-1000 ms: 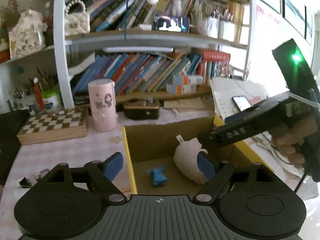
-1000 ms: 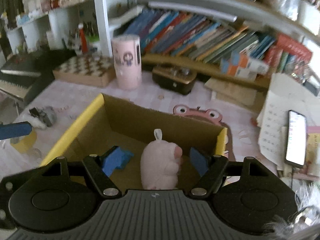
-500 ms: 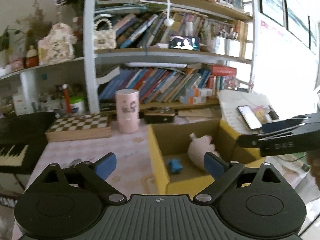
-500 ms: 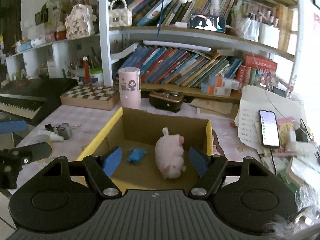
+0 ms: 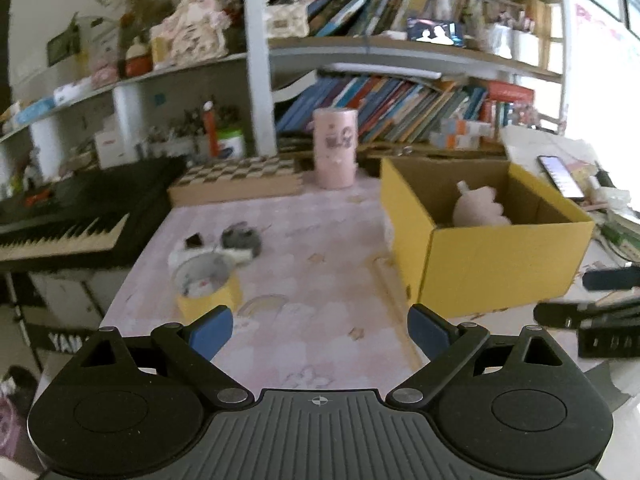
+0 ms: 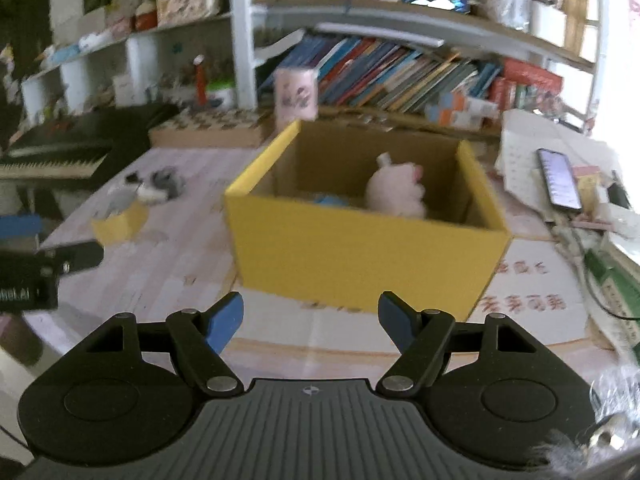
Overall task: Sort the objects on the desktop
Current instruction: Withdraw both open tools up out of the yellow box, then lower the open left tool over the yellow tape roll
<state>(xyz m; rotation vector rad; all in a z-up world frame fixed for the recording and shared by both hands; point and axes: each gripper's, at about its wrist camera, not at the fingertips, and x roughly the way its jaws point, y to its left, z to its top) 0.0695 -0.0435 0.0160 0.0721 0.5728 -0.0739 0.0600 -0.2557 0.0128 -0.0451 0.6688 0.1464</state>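
Observation:
A yellow cardboard box [image 5: 500, 264] [image 6: 360, 248] stands on the pink desk with a pink plush toy [image 5: 478, 210] [image 6: 394, 190] inside; a blue item [image 6: 330, 200] shows beside the toy in the right wrist view. Left of the box lie a yellow tape roll [image 5: 208, 284] [image 6: 120, 218], a grey furry thing [image 5: 240, 238] [image 6: 164, 178] and a small black clip [image 5: 194, 240]. My left gripper [image 5: 320, 330] hovers open and empty over the desk, short of the tape roll. My right gripper [image 6: 310, 318] is open and empty in front of the box.
A pink cylinder [image 5: 335, 147], a chessboard box [image 5: 236, 178] and bookshelves [image 5: 400, 104] line the back. A keyboard piano [image 5: 60, 228] stands left of the desk. A phone [image 6: 558, 178] on papers lies right of the box, with cables and books near the right edge.
Both grippers pulled back from above the box toward the desk's near side. The left jaws spread wider and now face the tape roll area. The box shows from outside.

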